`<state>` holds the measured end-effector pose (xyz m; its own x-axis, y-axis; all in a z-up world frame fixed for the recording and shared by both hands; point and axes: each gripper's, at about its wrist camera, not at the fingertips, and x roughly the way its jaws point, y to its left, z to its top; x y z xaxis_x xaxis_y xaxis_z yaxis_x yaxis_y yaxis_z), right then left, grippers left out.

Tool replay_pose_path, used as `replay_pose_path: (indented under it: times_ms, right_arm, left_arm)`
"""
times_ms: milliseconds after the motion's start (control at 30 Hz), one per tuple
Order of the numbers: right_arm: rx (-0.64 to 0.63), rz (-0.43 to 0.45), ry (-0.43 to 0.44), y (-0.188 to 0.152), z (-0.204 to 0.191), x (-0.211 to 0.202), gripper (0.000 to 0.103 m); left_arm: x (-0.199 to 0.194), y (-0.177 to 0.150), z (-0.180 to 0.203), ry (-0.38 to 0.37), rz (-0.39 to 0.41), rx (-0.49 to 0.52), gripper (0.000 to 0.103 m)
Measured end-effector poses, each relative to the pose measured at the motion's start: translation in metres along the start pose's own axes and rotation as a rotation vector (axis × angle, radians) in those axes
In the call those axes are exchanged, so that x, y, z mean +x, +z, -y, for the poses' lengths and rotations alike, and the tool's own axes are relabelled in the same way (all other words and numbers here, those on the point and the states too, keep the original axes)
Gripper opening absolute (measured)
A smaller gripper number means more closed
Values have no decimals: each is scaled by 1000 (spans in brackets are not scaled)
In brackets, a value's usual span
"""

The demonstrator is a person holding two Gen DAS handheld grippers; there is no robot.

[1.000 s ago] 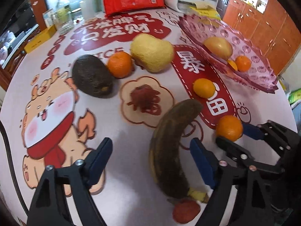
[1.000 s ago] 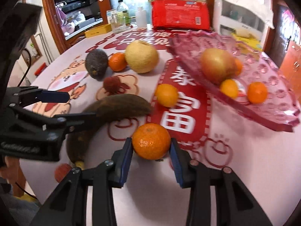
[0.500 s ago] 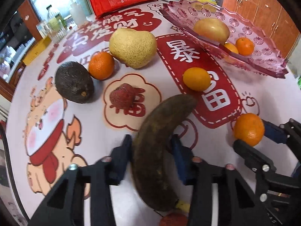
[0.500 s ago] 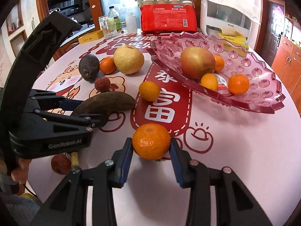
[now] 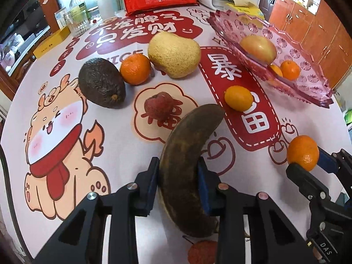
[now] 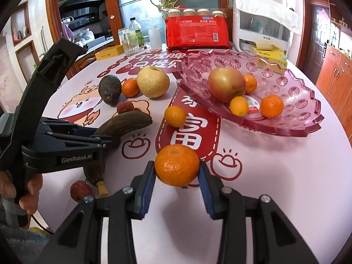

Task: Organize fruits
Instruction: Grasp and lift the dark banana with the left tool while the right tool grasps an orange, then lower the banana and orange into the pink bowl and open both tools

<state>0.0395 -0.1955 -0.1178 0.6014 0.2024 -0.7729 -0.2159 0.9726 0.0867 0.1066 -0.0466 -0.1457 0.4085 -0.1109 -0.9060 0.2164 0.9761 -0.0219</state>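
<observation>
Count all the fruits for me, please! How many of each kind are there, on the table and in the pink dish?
Orange citrus fruits: 6 (one held, two on the table, three in the pink dish)
Lychees: 2
Banana, brown: 1
Avocado: 1
Yellow melon-like fruit: 1
Apple: 1
Total: 12

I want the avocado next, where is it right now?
The avocado lies on the table's left side in the left wrist view, beside a tangerine, apart from both grippers.
</observation>
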Motion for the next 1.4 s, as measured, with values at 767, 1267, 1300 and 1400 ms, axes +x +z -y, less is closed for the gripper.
replay_pose_path:
  times_ms: [767, 1267, 1300, 1400]
  right_arm:
    - [43, 134, -7, 35, 17, -42, 39]
    - [188, 218, -174, 114, 94, -47, 39]
    - [200, 222, -184, 119, 100, -45, 39]
    - [224, 218, -206, 126, 112, -39, 39]
  left_arm:
    - [-80, 48, 16, -83, 164, 35, 31]
    - [-78, 153, 51, -75, 228, 78, 31]
    - [-76, 158, 53, -73, 229, 80, 31]
    - [-66, 174, 62, -74, 235, 81, 31]
